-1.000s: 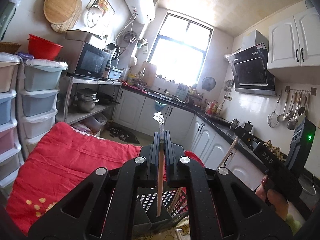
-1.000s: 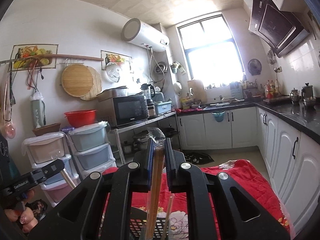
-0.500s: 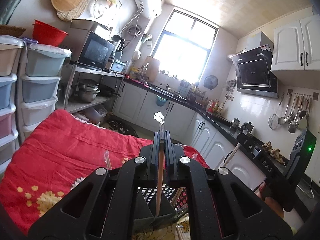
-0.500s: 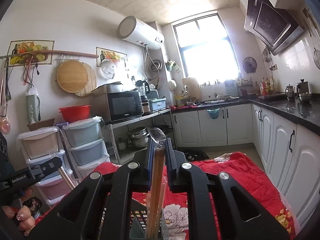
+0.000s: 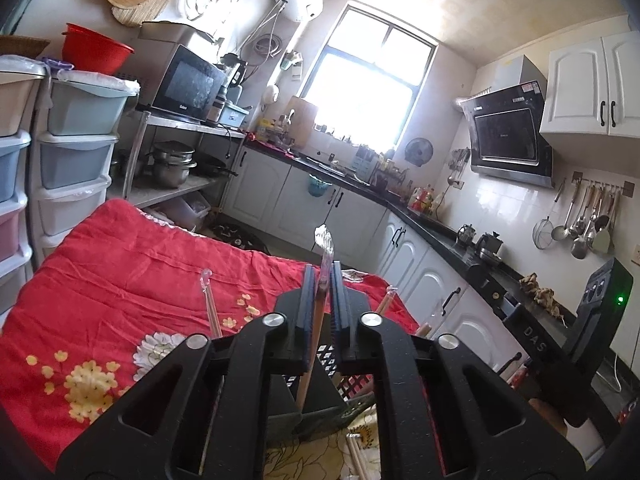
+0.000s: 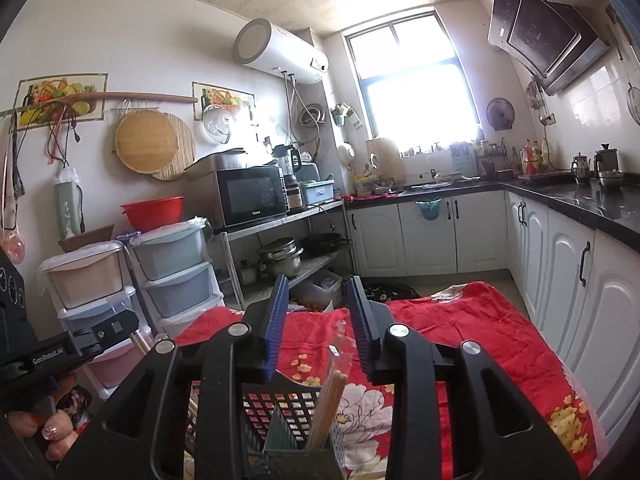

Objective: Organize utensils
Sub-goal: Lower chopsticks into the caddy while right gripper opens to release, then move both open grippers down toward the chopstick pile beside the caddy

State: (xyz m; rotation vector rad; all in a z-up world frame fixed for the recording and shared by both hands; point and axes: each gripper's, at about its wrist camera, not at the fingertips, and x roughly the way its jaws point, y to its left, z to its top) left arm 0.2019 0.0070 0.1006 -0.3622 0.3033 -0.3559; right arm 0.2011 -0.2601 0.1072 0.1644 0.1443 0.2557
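In the left wrist view my left gripper has its jaws opening. They stand a sliver apart around a wrapped pair of chopsticks, which leans with its lower end inside the dark slotted holder. In the right wrist view my right gripper is opening wide, and its blue pads touch nothing. Below and between them another wrapped pair of chopsticks stands free in a compartment of the holder. Two more wrapped sticks rise on either side of my left gripper.
The holder sits on a table covered by a red floral cloth. Loose chopsticks lie near the table's front. Stacked plastic drawers stand to the left, white cabinets to the right. A hand holds the other gripper at lower left.
Both grippers have come down toward the holder. The right jaws spread and let go of their chopsticks, which now stand in the holder. The left jaws have parted slightly.
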